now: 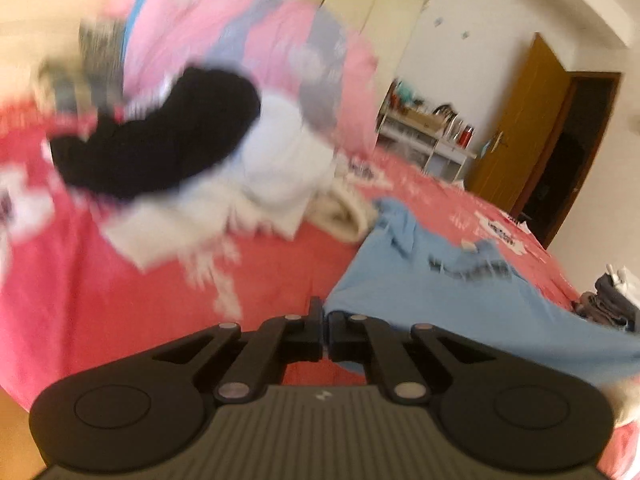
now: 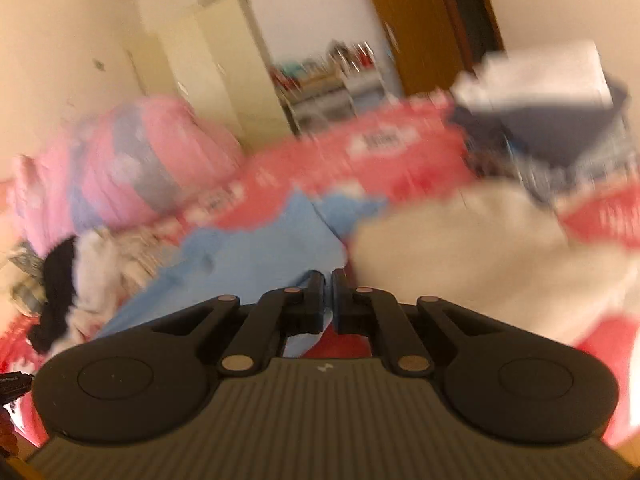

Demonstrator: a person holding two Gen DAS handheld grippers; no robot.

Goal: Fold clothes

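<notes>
A light blue garment [image 1: 440,288] lies spread on the red patterned bed cover [image 1: 120,300]. My left gripper [image 1: 325,332] is shut on the near left edge of the blue garment. In the right wrist view the same blue garment [image 2: 256,256] runs away from my right gripper [image 2: 328,300], which is shut on its near edge. Both views are blurred by motion.
A heap of black, white and cream clothes [image 1: 192,160] lies at the left, with a pink quilt [image 1: 256,40] behind it. A cream garment [image 2: 480,256] lies right of the blue one. A stack of dark and white clothes [image 2: 552,112] sits far right. Shelves [image 1: 424,136] and a door [image 1: 520,128] stand beyond the bed.
</notes>
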